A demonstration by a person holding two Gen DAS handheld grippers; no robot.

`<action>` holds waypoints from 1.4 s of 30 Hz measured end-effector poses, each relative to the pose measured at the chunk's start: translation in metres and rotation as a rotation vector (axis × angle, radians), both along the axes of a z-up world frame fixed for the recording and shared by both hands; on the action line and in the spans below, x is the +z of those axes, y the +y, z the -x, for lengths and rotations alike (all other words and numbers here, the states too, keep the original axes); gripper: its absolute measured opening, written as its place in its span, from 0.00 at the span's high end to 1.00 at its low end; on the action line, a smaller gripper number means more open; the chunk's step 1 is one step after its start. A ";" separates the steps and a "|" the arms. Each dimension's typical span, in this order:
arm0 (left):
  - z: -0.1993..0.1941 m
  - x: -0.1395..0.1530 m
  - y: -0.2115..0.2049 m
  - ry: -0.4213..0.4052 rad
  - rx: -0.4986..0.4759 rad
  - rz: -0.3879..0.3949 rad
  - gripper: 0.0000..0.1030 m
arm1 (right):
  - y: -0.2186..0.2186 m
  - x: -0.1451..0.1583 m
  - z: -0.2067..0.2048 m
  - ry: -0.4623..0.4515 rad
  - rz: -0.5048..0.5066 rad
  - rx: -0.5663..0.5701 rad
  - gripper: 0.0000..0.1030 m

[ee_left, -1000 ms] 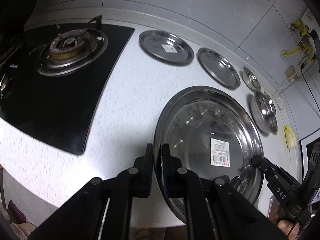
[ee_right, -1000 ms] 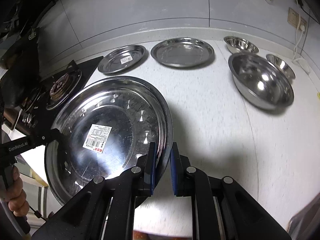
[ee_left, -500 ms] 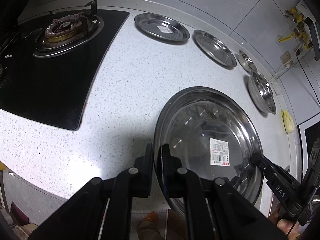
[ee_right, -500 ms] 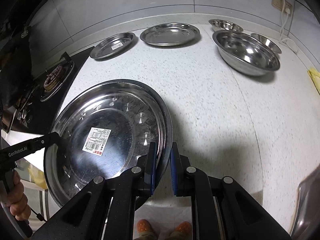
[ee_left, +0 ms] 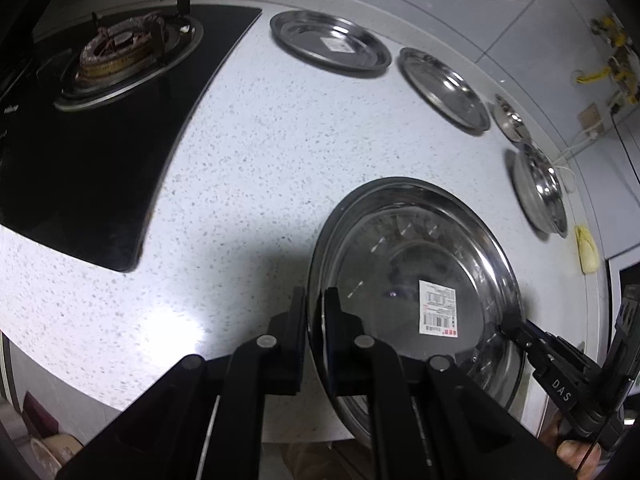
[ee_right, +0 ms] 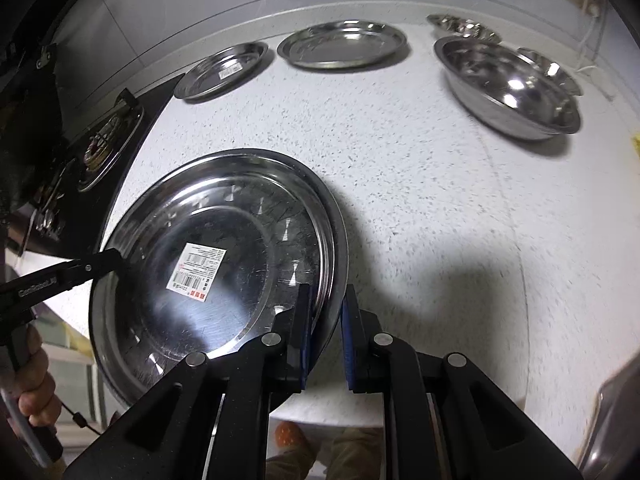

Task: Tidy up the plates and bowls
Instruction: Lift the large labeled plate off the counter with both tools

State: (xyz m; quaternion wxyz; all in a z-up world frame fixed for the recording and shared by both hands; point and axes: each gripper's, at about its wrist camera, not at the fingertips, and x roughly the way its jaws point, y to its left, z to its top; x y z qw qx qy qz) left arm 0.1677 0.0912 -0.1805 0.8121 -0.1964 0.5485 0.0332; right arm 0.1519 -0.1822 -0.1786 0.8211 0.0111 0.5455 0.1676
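A large steel plate (ee_left: 412,276) with a white barcode label is held above the front of the speckled counter. My left gripper (ee_left: 315,320) is shut on its left rim. My right gripper (ee_right: 325,332) is shut on its right rim; the plate (ee_right: 216,252) fills the left of the right wrist view. Two smaller steel plates (ee_right: 222,70) (ee_right: 344,44) lie at the back by the wall. A big steel bowl (ee_right: 508,88) and two small bowls (ee_right: 460,26) (ee_right: 554,70) sit at the back right.
A black gas hob (ee_left: 92,120) with a burner takes the counter's left end. A yellow cloth (ee_left: 586,248) lies near the counter's right edge. Wall sockets and cables (ee_left: 592,120) hang at the back right. The counter's front edge runs just under the held plate.
Both grippers have carried the plate forward over the counter toward the back wall. The plates and bowls at the back look nearer than half a second ago.
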 end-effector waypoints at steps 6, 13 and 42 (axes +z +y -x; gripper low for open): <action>-0.008 -0.011 -0.007 0.043 0.053 -0.022 0.92 | -0.008 -0.011 -0.013 0.047 -0.034 0.097 0.88; -0.010 -0.008 -0.010 0.100 0.116 -0.067 0.90 | -0.020 -0.015 -0.022 0.121 -0.115 0.199 0.87; -0.021 -0.007 -0.027 0.130 0.147 -0.204 0.83 | -0.046 -0.011 -0.021 0.124 -0.188 0.289 0.79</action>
